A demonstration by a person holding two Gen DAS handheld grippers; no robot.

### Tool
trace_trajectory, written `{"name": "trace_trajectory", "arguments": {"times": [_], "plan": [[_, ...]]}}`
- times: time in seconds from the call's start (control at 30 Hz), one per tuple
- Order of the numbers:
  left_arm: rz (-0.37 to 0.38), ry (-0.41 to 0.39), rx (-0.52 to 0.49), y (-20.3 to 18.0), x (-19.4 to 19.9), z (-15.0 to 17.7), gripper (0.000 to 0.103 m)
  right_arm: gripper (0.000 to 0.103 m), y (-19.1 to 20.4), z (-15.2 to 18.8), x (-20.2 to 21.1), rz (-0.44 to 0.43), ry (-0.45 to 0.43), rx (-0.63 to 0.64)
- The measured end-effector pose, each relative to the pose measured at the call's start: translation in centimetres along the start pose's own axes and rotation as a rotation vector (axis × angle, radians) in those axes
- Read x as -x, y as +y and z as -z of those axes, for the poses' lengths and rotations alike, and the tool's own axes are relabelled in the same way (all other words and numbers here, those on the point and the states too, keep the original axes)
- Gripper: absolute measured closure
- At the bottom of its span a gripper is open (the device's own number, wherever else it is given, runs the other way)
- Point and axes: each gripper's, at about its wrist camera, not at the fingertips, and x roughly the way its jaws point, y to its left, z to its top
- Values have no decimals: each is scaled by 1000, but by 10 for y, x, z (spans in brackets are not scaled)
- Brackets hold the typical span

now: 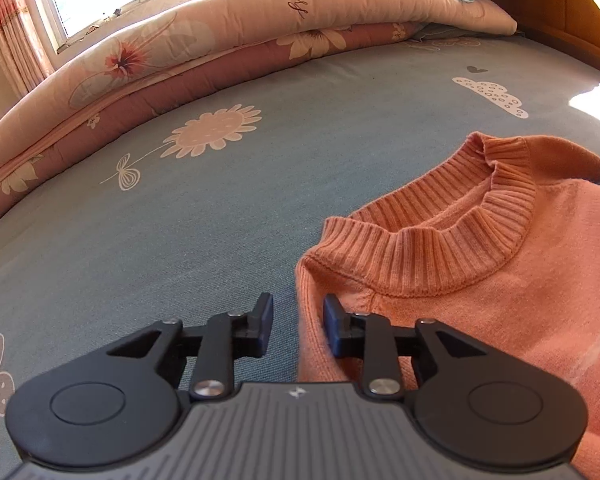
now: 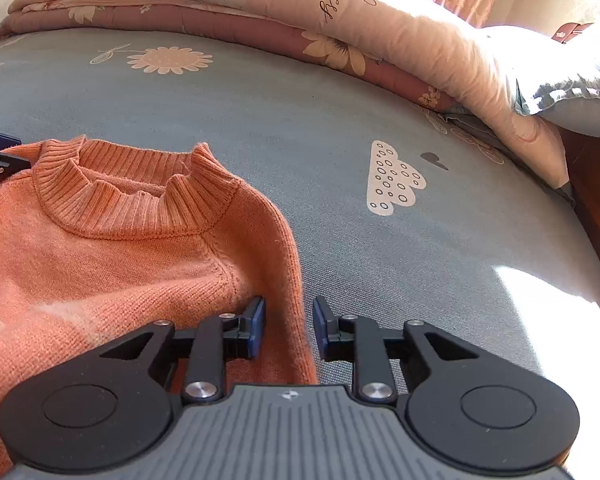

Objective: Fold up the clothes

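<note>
Orange knit sweater (image 1: 480,280) lies flat on blue-grey bed sheet (image 1: 220,220). Left claw (image 1: 298,330) spread, straddling sweater's left shoulder edge; right claw (image 2: 289,330) spread astride its right shoulder edge.

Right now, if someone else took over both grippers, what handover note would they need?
Left gripper: open, straddling the sweater's left folded edge below the shoulder, gripping nothing.
Right gripper: open, straddling the right folded edge, likewise empty.
Orange sweater: flat on the grey-blue bedsheet, collar pointing away toward the rolled quilt.
Done: both sides look turned in; sleeves not visible.
Left: probably close on both edges and fold lengthwise. The hem is out of view, so check it first.
</note>
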Motion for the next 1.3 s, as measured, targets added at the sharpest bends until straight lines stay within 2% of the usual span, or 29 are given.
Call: {"name": "trace_trajectory", "arguments": {"times": [0.13,0.2,0.3,0.4,0.57,0.67,0.9,1.07,1.17,1.2,1.3], "plan": [[6,21,11,4,35,2,65,59,-1,3,42,-7,-24,-9],[20,27,15,1,61,6,63,50,1,7,70,-14,-33,-8],[37,73,52,-5,99,19,59,43,6,15,112,-23,-44,-6],[71,80,78,-12,136,37,54,30,21,36,157,-21,-47,2],[106,58,98,-30,192,75,47,28,42,89,210,-68,-40,-43],[148,47,128,-40,216,97,37,28,54,124,238,-94,-28,-81],[164,48,237,-52,243,143,35,26,72,198,264,-140,0,-216],[141,49,276,-60,250,168,34,25,83,237,270,-119,-7,-292],[165,8,297,-68,253,182,35,25,92,253,273,-102,-11,-332],[173,-11,297,-72,253,186,39,24,95,258,274,-98,-11,-339],[151,-62,269,-87,250,197,43,22,108,272,274,-87,-10,-338]]}}
